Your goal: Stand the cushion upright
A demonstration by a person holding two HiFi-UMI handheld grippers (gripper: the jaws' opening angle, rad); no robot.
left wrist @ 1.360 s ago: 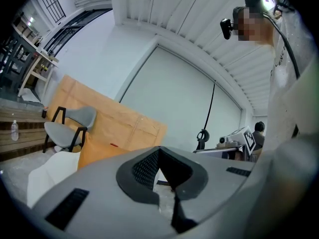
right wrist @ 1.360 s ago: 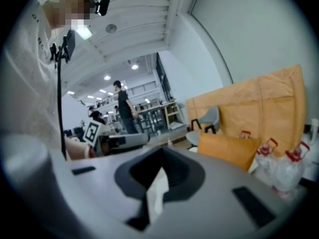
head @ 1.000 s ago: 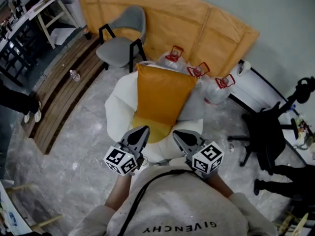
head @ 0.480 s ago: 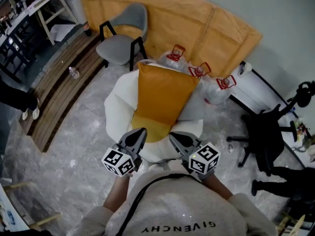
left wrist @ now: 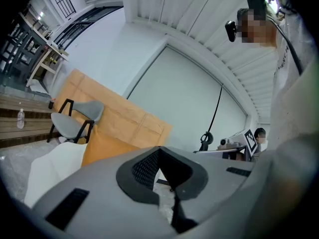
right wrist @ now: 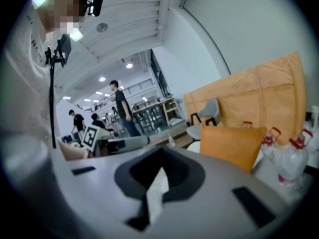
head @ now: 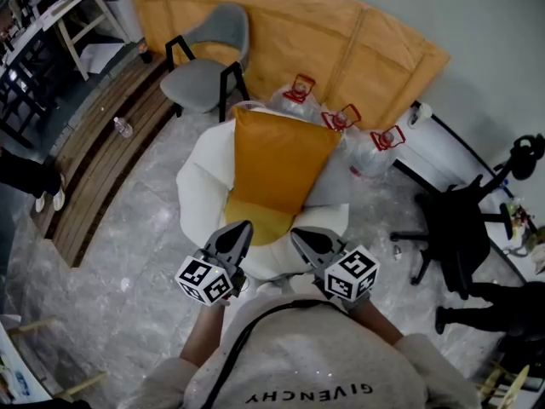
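The person's sweatshirt point(head: 298, 356) fills the near edge of the head view, and both forearms point(head: 201, 339) reach forward out of its sleeves, close together in front of the chest. The left gripper point(head: 239, 229) and right gripper point(head: 301, 236) sit side by side, marker cubes point(head: 204, 279) at the rear, with the tips angled slightly towards each other. Both aim at the front of the armchair point(head: 197, 186) without touching it.

In its own view, the left gripper point(left wrist: 167, 183) has its jaws pressed together, leaving only a thin slit with nothing caught in it. The right gripper point(right wrist: 149, 198) is likewise closed and empty; the pale strip in its slit is background seen through the gap.

The cushion point(head: 281, 162) is apart from both grippers. It stands upright on the armchair's yellow seat point(head: 260, 220), with its back leaning on the white backrest and its top edge at about the height of the backrest's top. From the right gripper view, the cushion point(right wrist: 232, 146) shows as a tall orange slab.

Just behind the armchair are three clear jugs point(head: 345, 124) with red handles. Farther back and to the left stands a grey chair point(head: 204, 73). A wide orange board point(head: 341, 41) leans on the wall behind everything. An office chair point(head: 460, 233) stands well off to the right.
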